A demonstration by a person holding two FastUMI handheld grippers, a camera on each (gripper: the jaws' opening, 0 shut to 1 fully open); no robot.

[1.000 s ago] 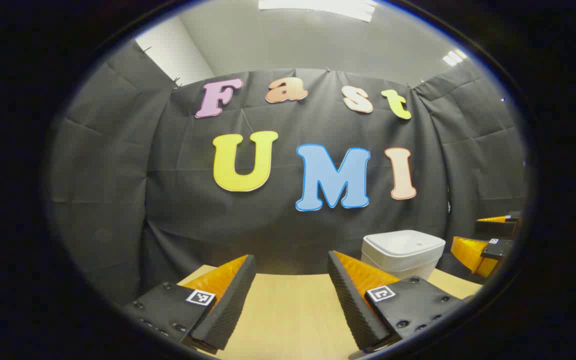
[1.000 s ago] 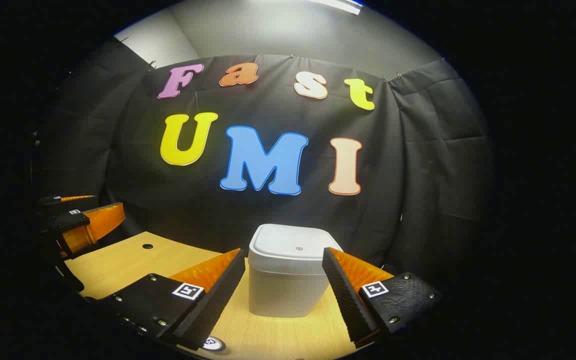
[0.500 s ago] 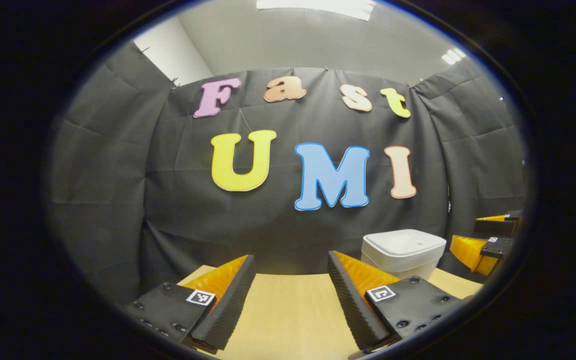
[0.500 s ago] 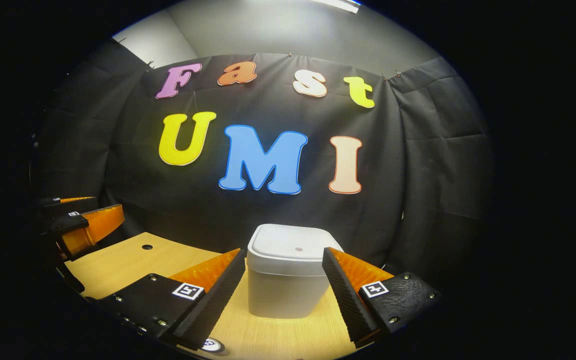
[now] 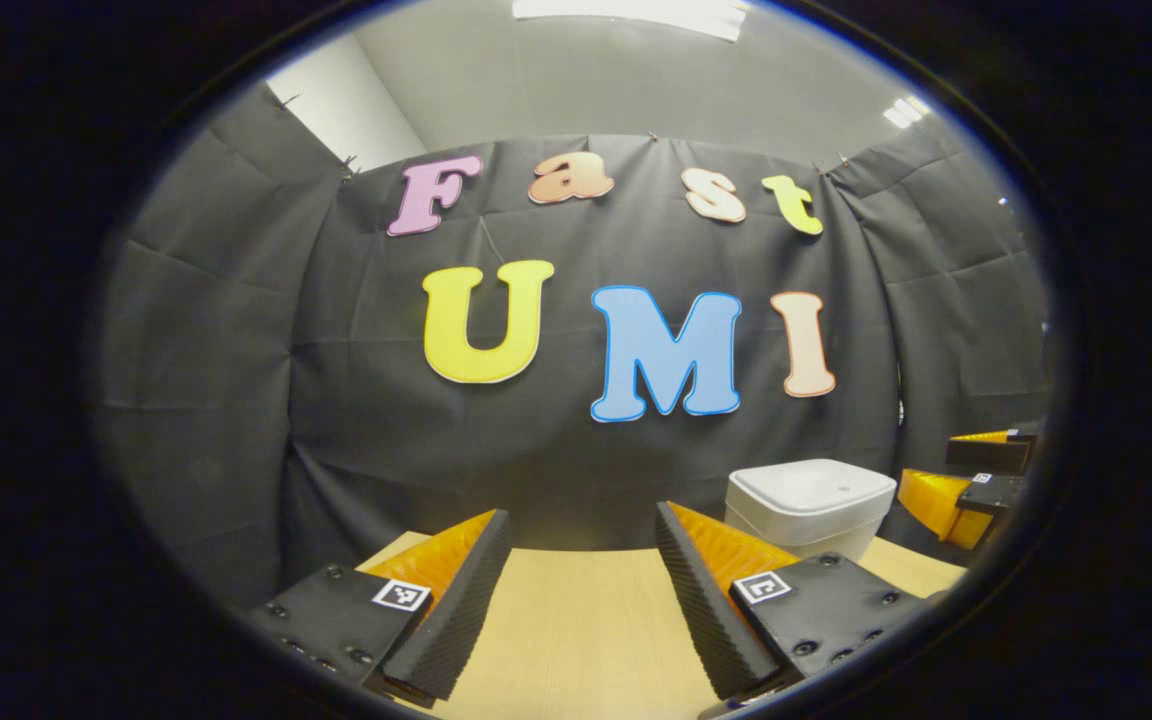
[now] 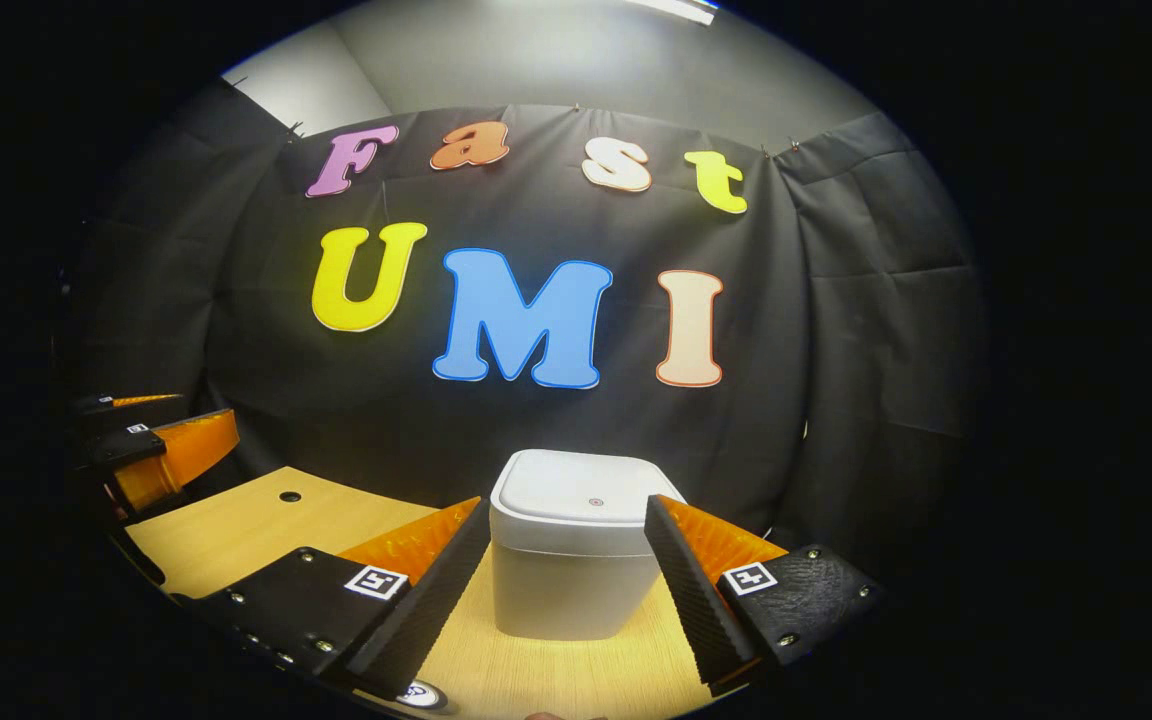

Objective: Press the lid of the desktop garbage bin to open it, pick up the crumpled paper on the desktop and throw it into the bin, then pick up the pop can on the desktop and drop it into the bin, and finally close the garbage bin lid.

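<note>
Bin: in the right gripper view we see the white garbage bin [image 6: 573,560] standing upright on the wooden surface [image 6: 256,520], close to the black cloth wall [image 6: 856,330] at the far side. In the left gripper view we find the same bin at the far right of the surface, partly hidden behind that gripper's right-hand finger.

Lid: we see the bin's lid [image 6: 584,498] lying flat and closed on top, with a small round mark near its middle.

Right gripper: we see the right gripper [image 6: 568,520] with its fingers [image 6: 701,590] spread wide, holding nothing. The bin appears between them, a little farther off, and we cannot tell whether either finger touches it.

Left gripper: we see the left gripper [image 5: 582,528] with its fingers [image 5: 456,600] likewise apart and empty, above bare wood and well to the left of the bin. In the right gripper view it appears at the far left edge, raised above the surface.

Surface: we note a small dark round hole [image 6: 290,496] in the wood on the left, and a small round object [image 6: 424,692], partly cut off, at the near edge under the right gripper's left-hand finger; what it is we cannot tell.
</note>
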